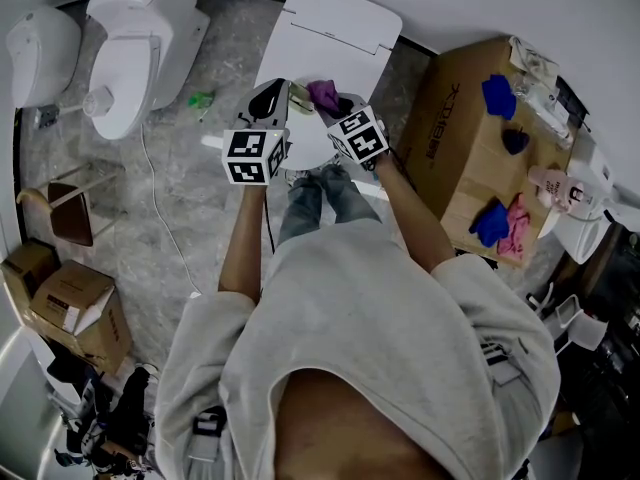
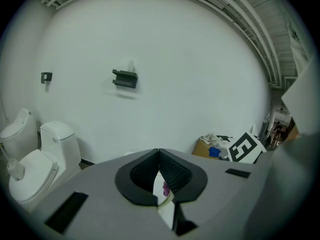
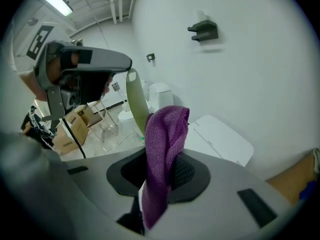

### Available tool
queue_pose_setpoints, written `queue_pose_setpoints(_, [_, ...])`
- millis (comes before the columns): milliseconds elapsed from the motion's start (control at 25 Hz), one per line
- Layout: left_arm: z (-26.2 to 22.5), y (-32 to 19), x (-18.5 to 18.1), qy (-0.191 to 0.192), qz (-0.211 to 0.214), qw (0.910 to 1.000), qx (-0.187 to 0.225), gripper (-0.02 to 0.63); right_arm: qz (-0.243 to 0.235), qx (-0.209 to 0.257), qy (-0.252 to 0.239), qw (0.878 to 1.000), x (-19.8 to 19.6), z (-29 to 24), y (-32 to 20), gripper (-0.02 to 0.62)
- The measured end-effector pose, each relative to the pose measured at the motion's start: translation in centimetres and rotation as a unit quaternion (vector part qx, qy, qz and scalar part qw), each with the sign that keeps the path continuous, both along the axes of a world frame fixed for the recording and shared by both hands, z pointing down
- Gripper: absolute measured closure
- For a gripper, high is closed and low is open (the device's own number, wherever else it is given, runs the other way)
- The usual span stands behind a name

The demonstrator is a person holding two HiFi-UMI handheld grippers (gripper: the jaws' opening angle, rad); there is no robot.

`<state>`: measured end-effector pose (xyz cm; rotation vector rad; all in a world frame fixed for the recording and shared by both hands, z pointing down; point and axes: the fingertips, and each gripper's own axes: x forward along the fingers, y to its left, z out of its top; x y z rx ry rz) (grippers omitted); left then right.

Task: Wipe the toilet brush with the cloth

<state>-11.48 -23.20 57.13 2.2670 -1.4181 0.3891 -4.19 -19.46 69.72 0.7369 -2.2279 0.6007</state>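
Note:
Over the open toilet [image 1: 335, 23], my left gripper [image 1: 268, 106] is shut on a pale green toilet brush handle [image 1: 299, 93]. In the right gripper view that handle [image 3: 135, 99] hangs down from the left gripper [image 3: 125, 66]. My right gripper [image 1: 342, 111] is shut on a purple cloth [image 1: 323, 95]. The cloth [image 3: 162, 144] stands up out of the right gripper [image 3: 160, 171] and lies against the handle. In the left gripper view the left gripper [image 2: 159, 156] has its tips together, and a sliver of handle [image 2: 166, 201] and cloth [image 2: 165, 188] shows below. The brush head is hidden.
A second toilet [image 1: 135, 63] and a white fixture [image 1: 40, 53] stand at the left. To the right, a cardboard box [image 1: 455, 138] carries blue cloths [image 1: 497, 96] and a pink cloth [image 1: 517, 230]. More boxes [image 1: 70, 308] and a stool [image 1: 70, 208] are at the left. A cable [image 1: 160, 218] crosses the floor.

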Motion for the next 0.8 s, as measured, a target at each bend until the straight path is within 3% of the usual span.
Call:
queue_pose_setpoints(280, [0.1,0.1,-0.1,0.000,-0.002,1.0000,-0.001,0.586,0.011,-0.064,0.016,0.998,0.4,4.0,0.9,0.495])
queue_pose_setpoints(480, [0.0,0.3,0.0,0.000,-0.003,1.0000,-0.001,0.586,0.013,-0.083,0.028,0.996,1.2,5.1,0.8,0.495])
queue_pose_setpoints(600, [0.1,0.4,0.0,0.000,-0.002,1.0000,-0.001,0.586,0.009,-0.060,0.019,0.998,1.3,3.6,0.0,0.495])
queue_pose_setpoints(800, [0.0,0.3,-0.1,0.001,-0.003,1.0000,-0.001,0.586,-0.021,0.020,-0.029,0.999,-0.4,-2.8,-1.9,0.495])
